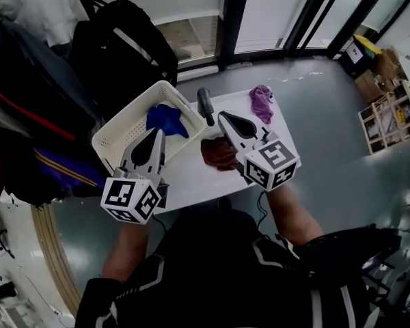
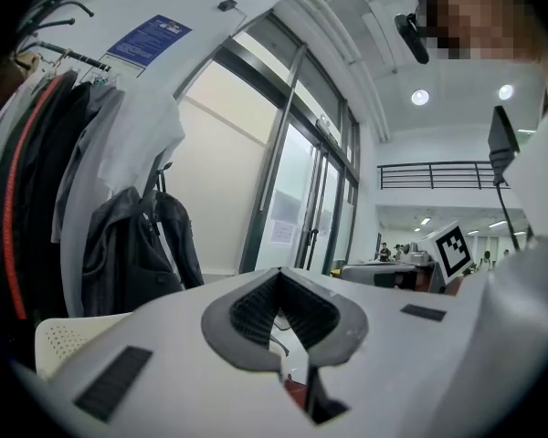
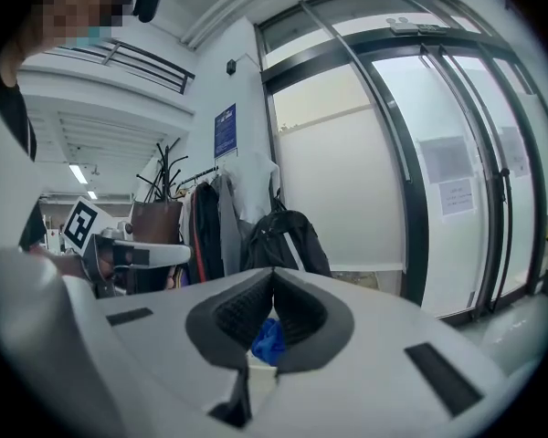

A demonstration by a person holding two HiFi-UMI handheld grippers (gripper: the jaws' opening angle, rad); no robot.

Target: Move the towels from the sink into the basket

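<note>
The right gripper [image 1: 223, 117] hovers with its jaws pressed together on nothing, above a dark red towel [image 1: 219, 154] that lies on the white counter [image 1: 198, 180]. The left gripper [image 1: 157, 137], its jaws likewise together and empty, is at the near side of the white basket [image 1: 126, 118], which holds a blue towel [image 1: 167, 120]. A purple towel [image 1: 262, 102] lies near the counter's far right corner.

The left claw [image 2: 279, 281] sits closed and empty, coats [image 2: 82, 181] hanging beyond at left.

black white-striped top [image 1: 215, 258]; grey left gripper [image 1: 157, 137], right gripper [image 1: 224, 117], square-marker cubes [image 1: 131, 198]
</note>
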